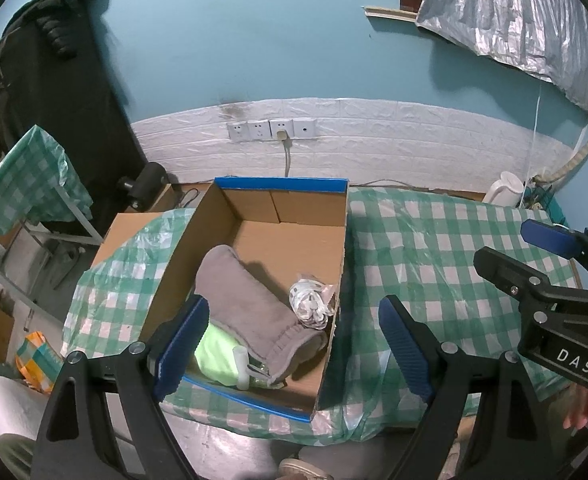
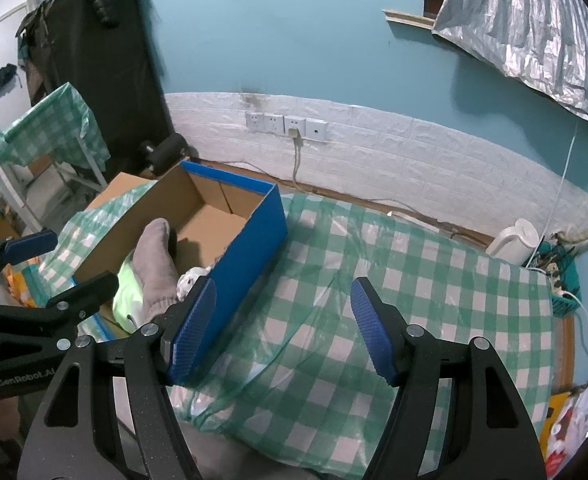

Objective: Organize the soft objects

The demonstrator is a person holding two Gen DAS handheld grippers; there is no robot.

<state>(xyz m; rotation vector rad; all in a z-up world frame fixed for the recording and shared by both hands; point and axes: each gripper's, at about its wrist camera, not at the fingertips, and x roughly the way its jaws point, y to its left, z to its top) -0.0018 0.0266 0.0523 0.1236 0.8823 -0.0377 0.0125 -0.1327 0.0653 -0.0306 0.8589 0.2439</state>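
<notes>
A cardboard box (image 1: 277,240) with blue outer walls sits open on the tabletop (image 1: 434,248), which is covered by a green and white checked plastic cloth; the box stands towards the left side, its open top facing up so soft things can be dropped in. Inside, at the near end, lie 3 soft items bunched together: a grey sock (image 1: 249,308) draped across a pale green cloth (image 1: 217,352), and a crumpled white bundle (image 1: 310,304) against the right wall; the far half of the box floor is bare. The left tongs (image 1: 294,344) hover above the near end of the box, spread wide and holding nothing; the right tongs (image 2: 283,328) hang over the bare cloth just right of the box, also spread and empty. No soft item is visible on the cloth outside the box, so the gathering looks largely finished. A white kettle (image 2: 514,242) stands at the far right edge.
</notes>
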